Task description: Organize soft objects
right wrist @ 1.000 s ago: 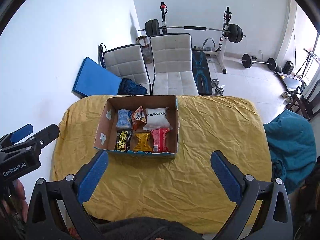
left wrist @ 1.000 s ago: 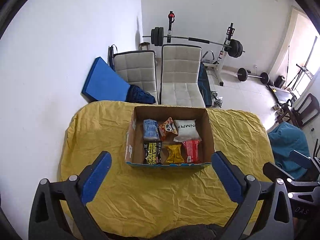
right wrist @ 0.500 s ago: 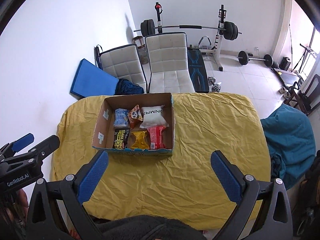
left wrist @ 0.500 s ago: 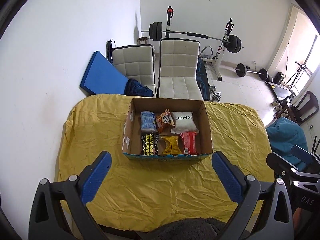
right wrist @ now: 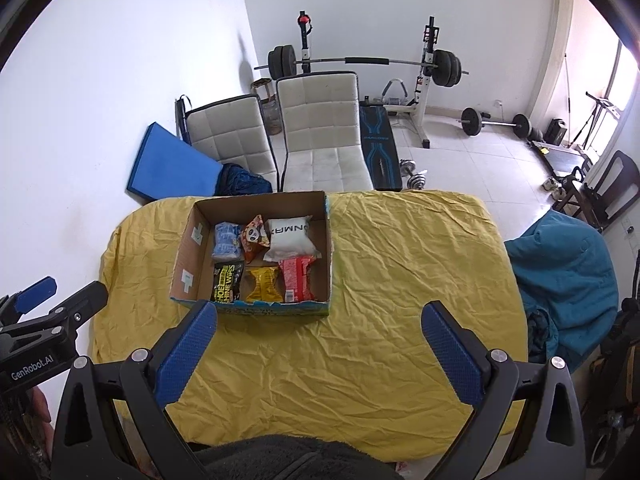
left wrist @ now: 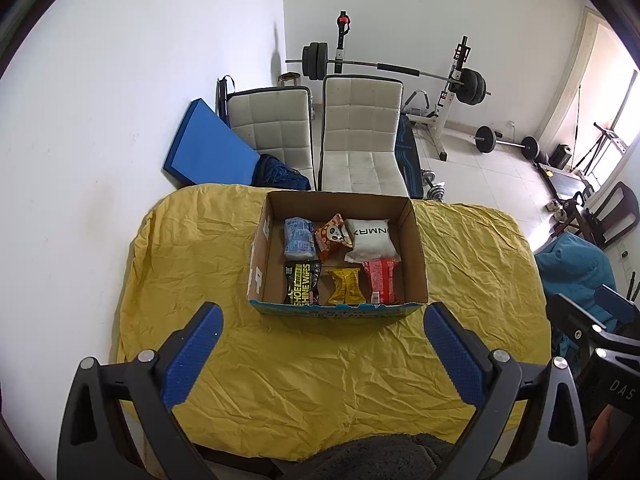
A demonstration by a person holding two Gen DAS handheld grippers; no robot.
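Observation:
An open cardboard box [left wrist: 416,256] [right wrist: 188,256] stands on the table with the yellow cloth [left wrist: 320,368] [right wrist: 380,280]. Inside lie several soft packs: a blue pack [left wrist: 299,238], an orange panda pack [left wrist: 332,236], a white pouch [left wrist: 372,240], a black shoe-wipes pack [left wrist: 302,288], a yellow pack [left wrist: 344,286] and a red pack [left wrist: 380,282]. My left gripper [left wrist: 320,320] is open and empty, held high in front of the box. My right gripper [right wrist: 318,320] is open and empty, above the cloth to the right of the box.
Two white chairs [left wrist: 360,136] stand behind the table, with a blue mat [left wrist: 208,152] against the wall. A barbell rack [left wrist: 452,80] and weights stand at the back. A teal beanbag [right wrist: 560,272] sits right of the table.
Both grippers have pulled back and risen, so the box and table look smaller and farther. Both stay open and empty.

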